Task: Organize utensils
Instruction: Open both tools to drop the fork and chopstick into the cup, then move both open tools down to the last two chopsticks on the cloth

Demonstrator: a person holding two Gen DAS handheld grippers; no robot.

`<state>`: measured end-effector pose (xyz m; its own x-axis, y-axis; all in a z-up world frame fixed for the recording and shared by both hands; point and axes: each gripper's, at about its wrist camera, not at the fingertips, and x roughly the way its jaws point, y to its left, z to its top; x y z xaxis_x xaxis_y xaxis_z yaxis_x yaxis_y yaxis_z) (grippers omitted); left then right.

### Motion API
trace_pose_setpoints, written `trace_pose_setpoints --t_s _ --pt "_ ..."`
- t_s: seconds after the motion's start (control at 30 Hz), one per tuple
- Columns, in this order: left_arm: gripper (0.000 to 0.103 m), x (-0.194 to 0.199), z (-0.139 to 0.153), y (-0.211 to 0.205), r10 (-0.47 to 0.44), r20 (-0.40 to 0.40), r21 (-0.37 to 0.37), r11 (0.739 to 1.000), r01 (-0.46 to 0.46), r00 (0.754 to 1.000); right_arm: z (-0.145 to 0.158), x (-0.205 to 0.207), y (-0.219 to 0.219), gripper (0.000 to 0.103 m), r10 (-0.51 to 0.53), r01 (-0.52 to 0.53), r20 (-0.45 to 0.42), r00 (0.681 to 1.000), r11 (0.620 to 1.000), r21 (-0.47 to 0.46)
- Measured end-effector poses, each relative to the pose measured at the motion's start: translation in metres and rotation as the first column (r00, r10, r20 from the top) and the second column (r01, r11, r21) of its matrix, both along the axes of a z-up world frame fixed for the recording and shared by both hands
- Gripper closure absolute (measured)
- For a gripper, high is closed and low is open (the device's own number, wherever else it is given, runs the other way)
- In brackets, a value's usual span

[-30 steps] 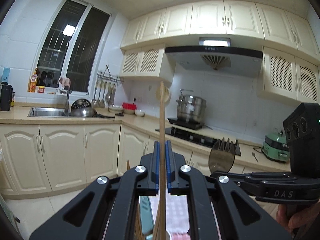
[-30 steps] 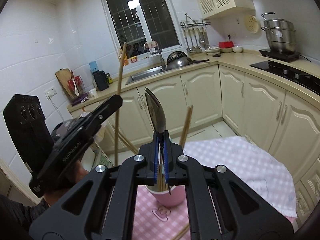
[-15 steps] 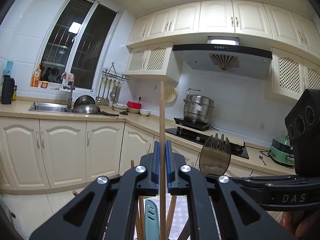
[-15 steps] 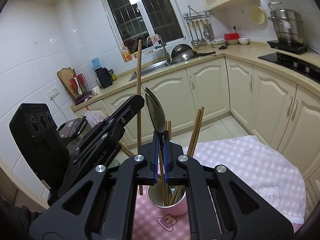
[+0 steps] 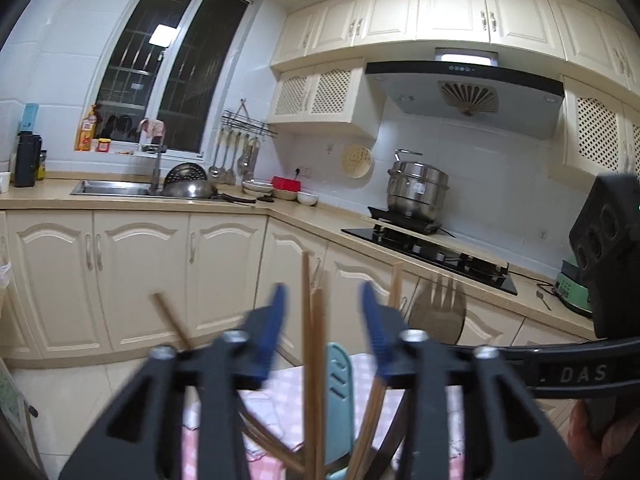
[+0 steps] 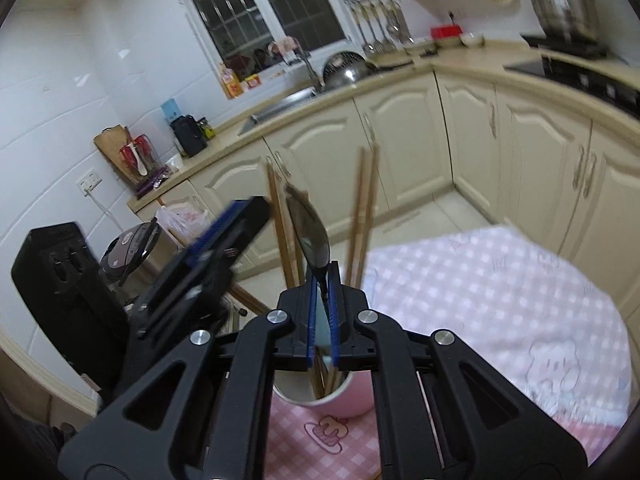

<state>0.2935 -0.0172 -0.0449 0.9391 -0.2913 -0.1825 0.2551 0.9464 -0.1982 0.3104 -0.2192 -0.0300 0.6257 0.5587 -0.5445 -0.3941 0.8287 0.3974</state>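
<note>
The left gripper [image 5: 322,312], jaws just opened, stands released around a chopstick [image 5: 307,360] now in the pink cup [image 6: 320,398]. The right gripper [image 6: 323,316], jaws parting slightly, holds a spork [image 6: 310,232] over the cup; withdrawing carelessly could snag upright sticks and tip it.

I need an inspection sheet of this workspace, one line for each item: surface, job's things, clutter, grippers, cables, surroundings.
Surface: pink checked tablecloth on a table.
Job's things: pink cup holds wooden chopsticks; a dark metal fork stands over it.
Clutter: nothing seen on the cloth.
Grippers: left hand-held gripper open, jaws just opening, a chopstick loose between them; right hand-held gripper just opening, jaws narrow around the fork's handle, contact unclear.
Cables: white cord from a wall socket.
Surroundings: kitchen counter, sink, steel pot on the stove.
</note>
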Motion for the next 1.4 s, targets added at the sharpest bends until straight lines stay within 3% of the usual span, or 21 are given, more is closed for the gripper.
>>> trace_pose_setpoints --t_s 0.07,0.17,0.27,0.43,0.97,1.23,1.4 --pt "0.038 -0.007 0.003 0.005 0.013 0.006 0.006 1.000 -0.013 1.000 -0.002 -0.004 -0.008 0.036 -0.025 0.025 0.004 1.000 1.000 0.009" --pt "0.020 -0.014 0.008 0.008 0.018 0.004 0.015 1.000 -0.018 1.000 0.001 -0.010 -0.017 0.031 -0.059 0.059 0.018 0.998 0.998 0.027" --pt "0.013 -0.025 0.014 0.011 0.031 0.010 0.020 0.999 -0.032 0.999 0.002 -0.012 -0.026 0.020 -0.085 0.084 0.022 0.996 0.996 0.038" --pt "0.007 -0.037 0.024 0.013 0.051 -0.003 0.035 0.998 -0.051 0.999 0.004 -0.018 -0.038 0.014 -0.123 0.122 0.027 0.992 0.991 0.056" --pt "0.007 -0.071 0.033 0.004 0.045 -0.024 0.123 0.992 -0.041 0.999 0.001 -0.042 -0.068 0.013 -0.193 0.193 0.005 0.981 0.980 0.057" --pt "0.007 -0.082 0.021 -0.007 0.017 -0.069 0.166 0.986 -0.005 0.997 -0.012 -0.056 -0.082 0.013 -0.223 0.224 -0.032 0.974 0.974 0.022" --pt "0.007 -0.086 0.006 -0.015 0.001 -0.118 0.209 0.978 0.024 0.993 -0.035 -0.066 -0.084 0.013 -0.240 0.238 -0.094 0.966 0.971 -0.034"
